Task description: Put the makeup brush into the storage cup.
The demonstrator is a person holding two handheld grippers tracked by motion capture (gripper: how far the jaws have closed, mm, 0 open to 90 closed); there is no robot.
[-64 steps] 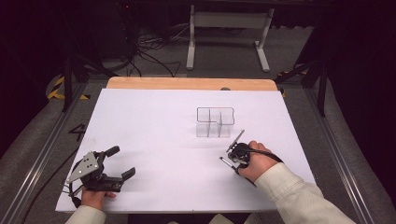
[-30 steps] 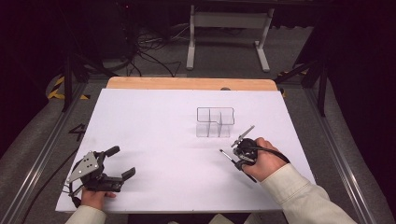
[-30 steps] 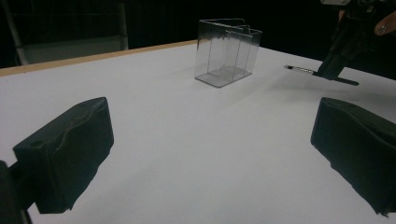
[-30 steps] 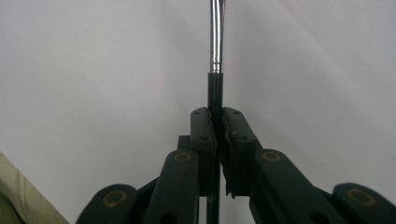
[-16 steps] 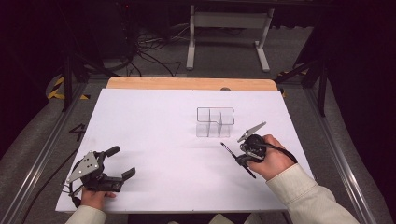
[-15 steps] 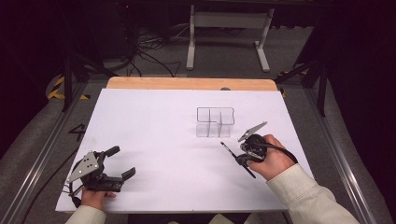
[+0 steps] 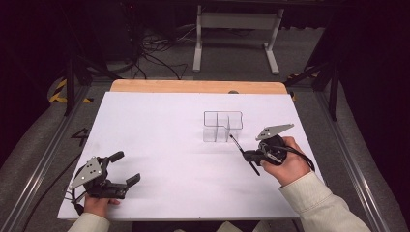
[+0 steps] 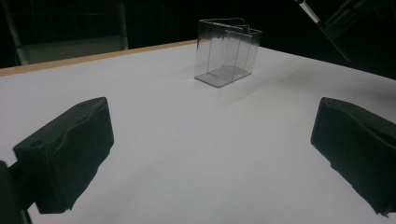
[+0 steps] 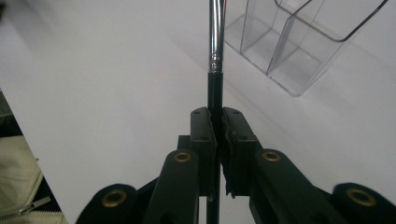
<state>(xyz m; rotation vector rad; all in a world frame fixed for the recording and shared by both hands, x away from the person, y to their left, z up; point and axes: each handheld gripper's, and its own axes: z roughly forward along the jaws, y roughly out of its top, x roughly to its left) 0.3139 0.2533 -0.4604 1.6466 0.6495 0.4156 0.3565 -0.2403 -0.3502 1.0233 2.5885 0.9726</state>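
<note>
A: Near the tabletop's right edge, the right gripper (image 7: 252, 155) was clamped on a thin black brush (image 7: 243, 155), held tilted above the sheet, its tip just beside the clear acrylic organizer (image 7: 222, 126).

B: Left gripper (image 7: 126, 167)?

A: At the front left corner, jaws wide apart, holding nothing, resting on the white tabletop (image 7: 164, 130).

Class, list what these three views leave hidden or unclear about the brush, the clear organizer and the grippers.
- Brush tip: cut off by the right gripper view's top edge; too small in the high view.
- Right gripper: mostly cut off at the left gripper view's top right corner.
- Clear organizer contents: none visible, though glare blurs its walls.
- Left gripper: jaws open.
</note>
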